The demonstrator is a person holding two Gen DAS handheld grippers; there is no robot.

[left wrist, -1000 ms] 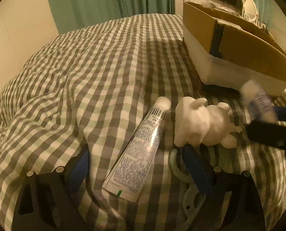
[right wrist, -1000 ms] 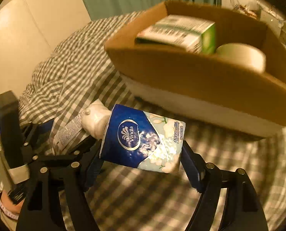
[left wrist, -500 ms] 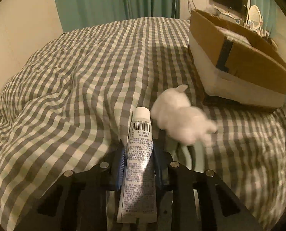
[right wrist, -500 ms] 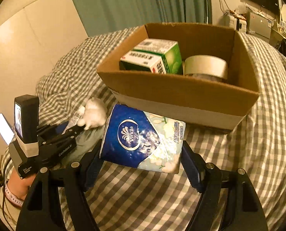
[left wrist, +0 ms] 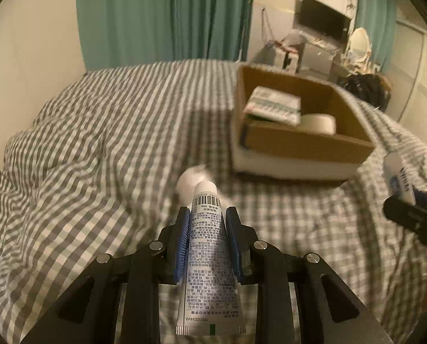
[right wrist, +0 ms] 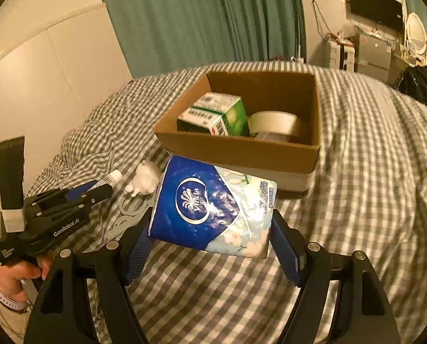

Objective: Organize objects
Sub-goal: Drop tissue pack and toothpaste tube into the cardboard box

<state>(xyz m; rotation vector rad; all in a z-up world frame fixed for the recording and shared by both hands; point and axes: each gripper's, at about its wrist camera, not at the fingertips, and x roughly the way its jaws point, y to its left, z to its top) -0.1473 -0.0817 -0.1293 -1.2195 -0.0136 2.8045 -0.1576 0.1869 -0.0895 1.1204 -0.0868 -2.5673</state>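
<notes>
cardboard box (right wrist: 242, 149) awaits both loads: left claw (left wrist: 207, 229) clamped on tube (left wrist: 209, 258), right claw (right wrist: 213, 238) clamped on tissue pack (right wrist: 213, 206); next, carry over its rim and let go.

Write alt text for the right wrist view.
The right gripper holds a blue tissue pack above a checked bedspread, before an open cardboard box holding a green carton and tape roll.
</notes>
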